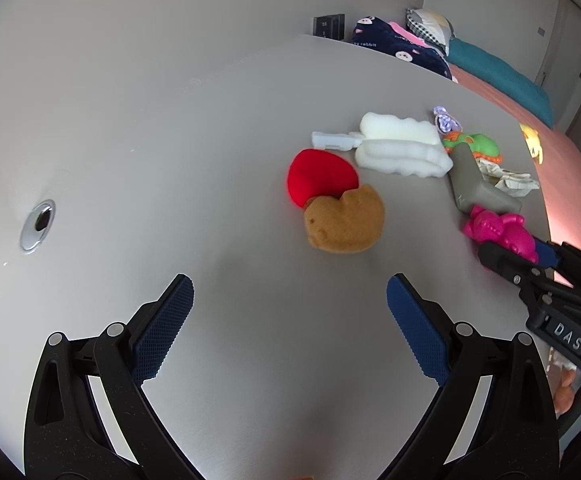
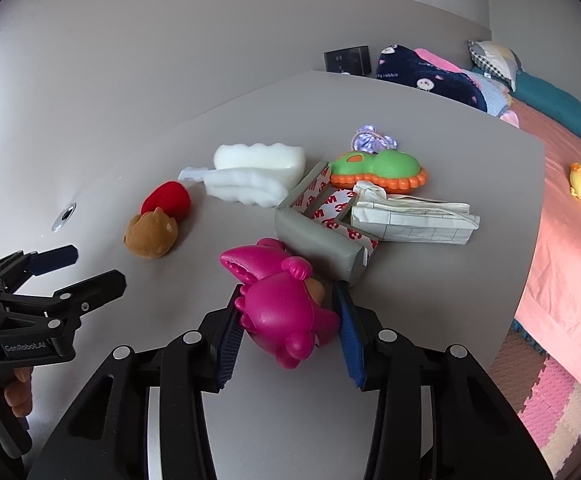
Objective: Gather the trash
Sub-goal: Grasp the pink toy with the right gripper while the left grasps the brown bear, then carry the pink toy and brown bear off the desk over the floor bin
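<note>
Both jaws of the right gripper [image 2: 288, 328] flank the pink toy [image 2: 280, 304] on the grey table [image 2: 430, 300], blue pads touching or nearly touching its sides; I cannot tell whether they press. Just beyond the toy lies a grey foam corner guard [image 2: 318, 240]. Jaws of the left gripper [image 1: 290, 320] stand wide apart over bare tabletop, short of the brown plush [image 1: 344, 220] and red plush [image 1: 320, 176].

Left tool [image 1: 290, 320]: black speckled linkage arms, silver round rivets at the pivots, blue cross-hatched pads on the fingers [image 1: 162, 328]. Right tool [image 2: 290, 332]: same black build with silver rivets and ridged blue pads, white letters "DAS" on its body. Left tool's body reads "GenRobot.AI" from the right wrist view.
</note>
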`<state>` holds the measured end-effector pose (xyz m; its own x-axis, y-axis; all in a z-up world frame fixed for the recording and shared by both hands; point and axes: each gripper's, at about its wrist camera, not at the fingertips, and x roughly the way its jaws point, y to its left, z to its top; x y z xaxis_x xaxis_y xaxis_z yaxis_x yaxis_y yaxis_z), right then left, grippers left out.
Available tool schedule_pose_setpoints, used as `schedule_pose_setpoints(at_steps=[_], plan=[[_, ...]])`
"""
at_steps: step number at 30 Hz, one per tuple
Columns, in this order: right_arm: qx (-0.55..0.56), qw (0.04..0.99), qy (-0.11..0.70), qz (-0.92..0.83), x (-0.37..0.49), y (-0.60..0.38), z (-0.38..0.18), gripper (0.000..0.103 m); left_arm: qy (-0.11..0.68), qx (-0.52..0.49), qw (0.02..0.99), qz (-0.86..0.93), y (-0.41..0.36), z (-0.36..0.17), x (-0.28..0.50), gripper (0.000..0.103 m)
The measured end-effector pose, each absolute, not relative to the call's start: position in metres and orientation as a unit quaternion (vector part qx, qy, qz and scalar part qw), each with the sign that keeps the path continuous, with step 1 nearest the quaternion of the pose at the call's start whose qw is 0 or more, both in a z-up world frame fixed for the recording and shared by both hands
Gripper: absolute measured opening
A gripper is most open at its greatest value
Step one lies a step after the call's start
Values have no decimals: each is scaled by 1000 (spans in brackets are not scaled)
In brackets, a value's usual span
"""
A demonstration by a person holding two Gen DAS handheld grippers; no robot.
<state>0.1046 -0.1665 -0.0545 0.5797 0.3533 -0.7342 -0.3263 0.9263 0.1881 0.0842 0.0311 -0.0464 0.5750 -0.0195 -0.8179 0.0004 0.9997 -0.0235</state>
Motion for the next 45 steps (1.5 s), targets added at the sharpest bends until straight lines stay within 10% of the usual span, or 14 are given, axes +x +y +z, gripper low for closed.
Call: schedule_pose_setpoints(at_steps=[11, 22, 45], plan=[[25, 887, 419, 195, 105, -172, -55, 45, 448, -19, 894, 6, 15, -49, 107, 91], [22, 888, 418, 189, 104, -173, -55, 45, 453, -30, 891, 6, 20, -55, 113, 46], [31, 903, 388, 180, 61, -195, -24, 45, 417, -20, 909, 0, 12, -27, 57, 46]])
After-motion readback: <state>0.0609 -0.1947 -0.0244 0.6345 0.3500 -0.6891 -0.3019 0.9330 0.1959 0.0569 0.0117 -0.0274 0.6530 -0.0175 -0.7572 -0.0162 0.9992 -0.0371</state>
